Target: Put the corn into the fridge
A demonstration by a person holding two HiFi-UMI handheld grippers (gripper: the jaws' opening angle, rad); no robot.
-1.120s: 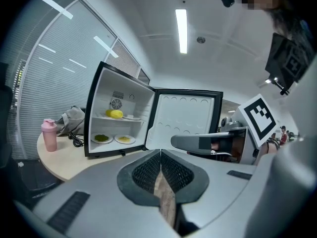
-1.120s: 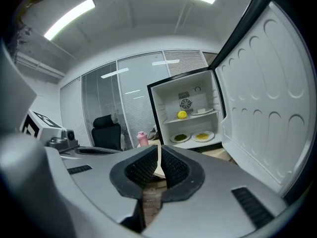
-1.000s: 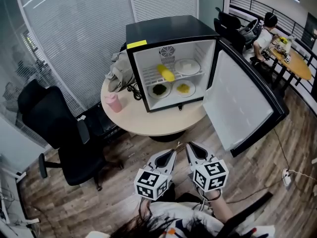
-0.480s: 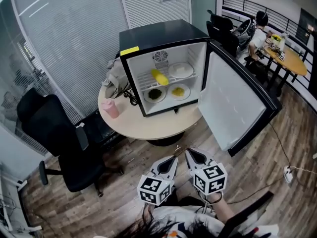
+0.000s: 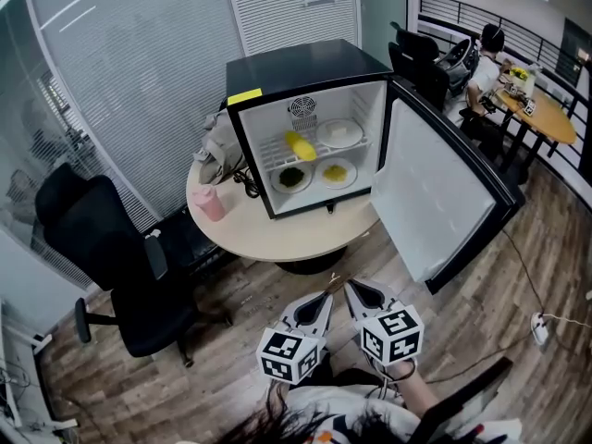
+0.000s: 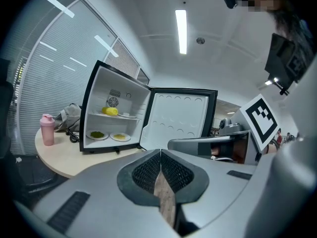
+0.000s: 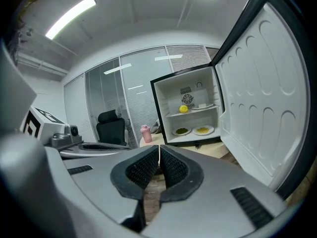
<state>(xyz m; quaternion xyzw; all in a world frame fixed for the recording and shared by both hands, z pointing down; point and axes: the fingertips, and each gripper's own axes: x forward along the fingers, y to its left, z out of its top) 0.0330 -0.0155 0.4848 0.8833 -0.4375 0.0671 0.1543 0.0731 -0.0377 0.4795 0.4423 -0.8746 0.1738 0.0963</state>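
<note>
A yellow corn cob (image 5: 299,145) lies on the upper wire shelf of the small black fridge (image 5: 305,66), beside a white plate (image 5: 339,132); the cob also shows as corn (image 6: 110,111) and corn (image 7: 184,109). The fridge door (image 5: 435,202) stands wide open to the right. My left gripper (image 5: 326,299) and right gripper (image 5: 350,288) hang side by side low over the wood floor, well back from the table. Both are shut, with nothing between the jaws.
The fridge stands on a round beige table (image 5: 277,232) with a pink bottle (image 5: 210,202) and a grey bag (image 5: 218,146). Two dishes of food (image 5: 314,174) sit on the lower shelf. A black office chair (image 5: 111,257) stands left. A person sits at a far table (image 5: 541,109).
The head view has shifted slightly, so the fridge sits a little further left in the picture. Both grippers stay shut and have barely moved.
</note>
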